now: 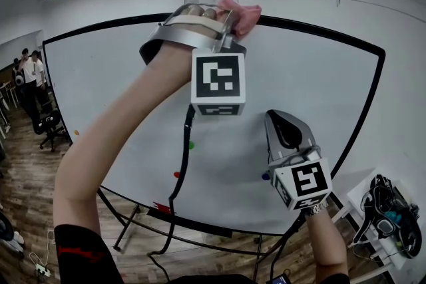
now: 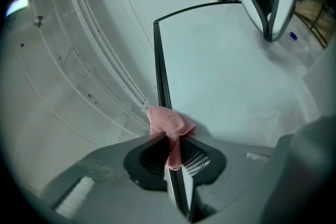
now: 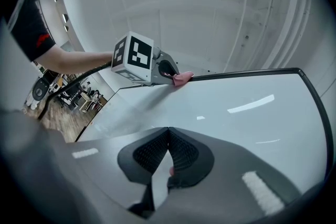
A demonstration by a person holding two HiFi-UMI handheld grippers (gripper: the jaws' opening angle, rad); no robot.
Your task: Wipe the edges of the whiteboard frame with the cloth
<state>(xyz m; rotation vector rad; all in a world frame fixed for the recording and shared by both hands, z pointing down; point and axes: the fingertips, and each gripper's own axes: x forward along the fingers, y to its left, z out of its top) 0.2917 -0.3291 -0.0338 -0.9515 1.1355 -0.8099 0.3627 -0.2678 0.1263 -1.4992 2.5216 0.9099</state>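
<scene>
The whiteboard [image 1: 126, 103] fills most of my head view, and its black frame [image 1: 319, 30] curves round it. In the left gripper view that frame [image 2: 159, 60] runs straight ahead from the jaws, with the wall to its left and the white surface to its right. My left gripper [image 1: 227, 15] is raised to the board's top edge with its jaws clenched on the pink cloth [image 1: 241, 14]. The cloth [image 2: 169, 126] bunches out just beyond the jaw tips and sits right on the frame. My right gripper [image 1: 285, 118] is lower and to the right of the left one, well apart from it, and points at the white surface. Its jaws [image 3: 169, 132] are pressed together at the tips with nothing from the board between them. From that gripper's view the left gripper [image 3: 173, 75] and the cloth [image 3: 182, 78] show ahead on the far edge. A blue magnet [image 1: 265, 177] sits just left of the right gripper, with a green magnet [image 1: 192, 144] and a red magnet [image 1: 176, 175] further left, below the left gripper.
</scene>
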